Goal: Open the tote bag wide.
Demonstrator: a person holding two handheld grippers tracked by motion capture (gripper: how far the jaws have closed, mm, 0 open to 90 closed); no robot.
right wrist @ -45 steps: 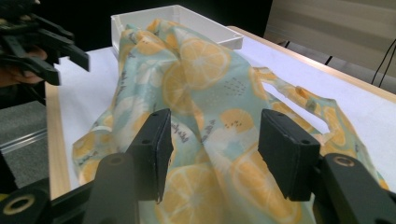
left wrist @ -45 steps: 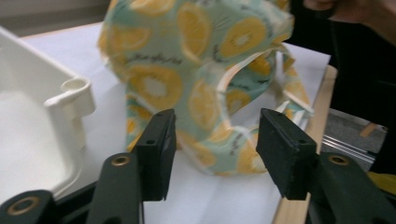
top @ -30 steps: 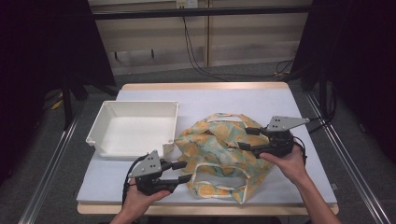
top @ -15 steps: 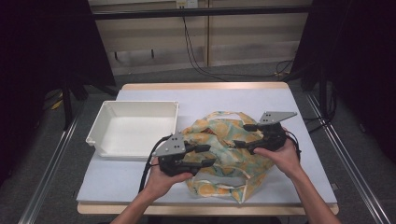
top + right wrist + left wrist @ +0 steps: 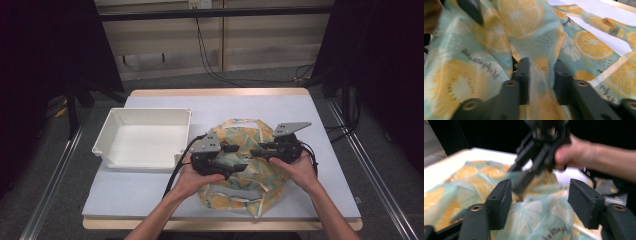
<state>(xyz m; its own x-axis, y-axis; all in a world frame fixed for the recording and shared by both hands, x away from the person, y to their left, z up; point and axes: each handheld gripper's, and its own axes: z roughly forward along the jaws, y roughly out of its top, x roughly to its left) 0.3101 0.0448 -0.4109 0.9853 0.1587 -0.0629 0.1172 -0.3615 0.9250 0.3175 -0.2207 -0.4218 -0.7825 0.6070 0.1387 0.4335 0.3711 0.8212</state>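
A fabric bag (image 5: 248, 196) printed with orange slices on pale teal lies crumpled on the table's near right part. My left gripper (image 5: 240, 158) hovers over the bag's middle, pointing right. Its jaws have just been opening and stand apart in the left gripper view (image 5: 540, 195), with cloth (image 5: 469, 180) below them but not pinched. My right gripper (image 5: 256, 151) faces it from the right, nearly tip to tip. Its jaws have just been closing, and in the right gripper view (image 5: 541, 75) a fold of the bag (image 5: 519, 15) is squeezed between them.
A white empty tray (image 5: 150, 111) stands at the left of the pale table (image 5: 250, 105), close to the left hand's cable. Beyond the bag lies bare tabletop up to the far edge. Metal rails run along both sides of the table.
The left gripper has travelled right from the bag's front left corner to its middle and opened. The right gripper has narrowed its jaws onto a fold. The bag is more bunched.
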